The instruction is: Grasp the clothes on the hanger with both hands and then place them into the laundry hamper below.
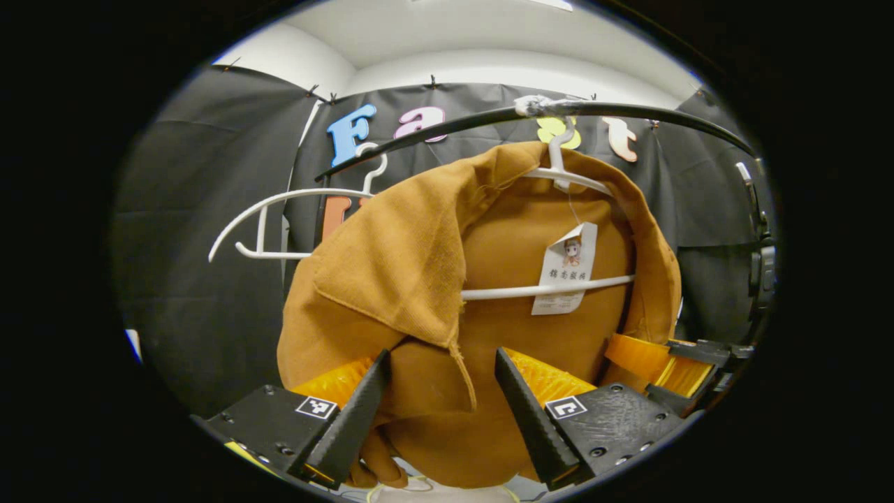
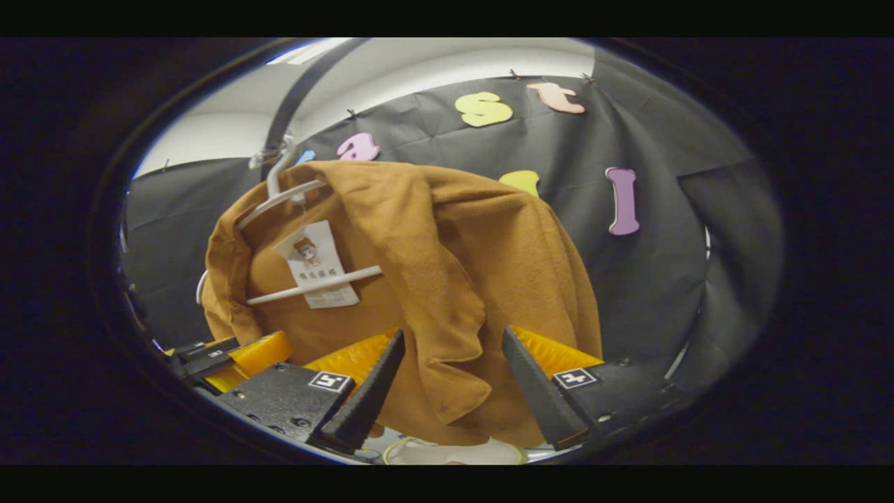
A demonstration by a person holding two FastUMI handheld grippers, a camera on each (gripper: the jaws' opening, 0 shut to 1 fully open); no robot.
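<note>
A brown garment (image 1: 419, 265) hangs on a white hanger (image 1: 559, 286) from a black rail (image 1: 628, 110); a paper tag (image 1: 569, 269) dangles inside its collar. My left gripper (image 1: 440, 356) is open, its fingers standing either side of the garment's left front flap without pressing it. In the right gripper view the same garment (image 2: 447, 265) hangs in front of my right gripper (image 2: 452, 335), which is open with the right front flap between its fingers. Each gripper sees the other beside it: the right gripper (image 1: 663, 363) and the left gripper (image 2: 230, 356). A pale hamper rim (image 1: 440, 490) peeks out below the cloth.
An empty white hanger (image 1: 279, 209) hangs on the rail to the left of the garment. The booth's black cloth wall (image 1: 209, 279) stands close behind. The rail (image 2: 286, 112) runs up and to the left in the right gripper view.
</note>
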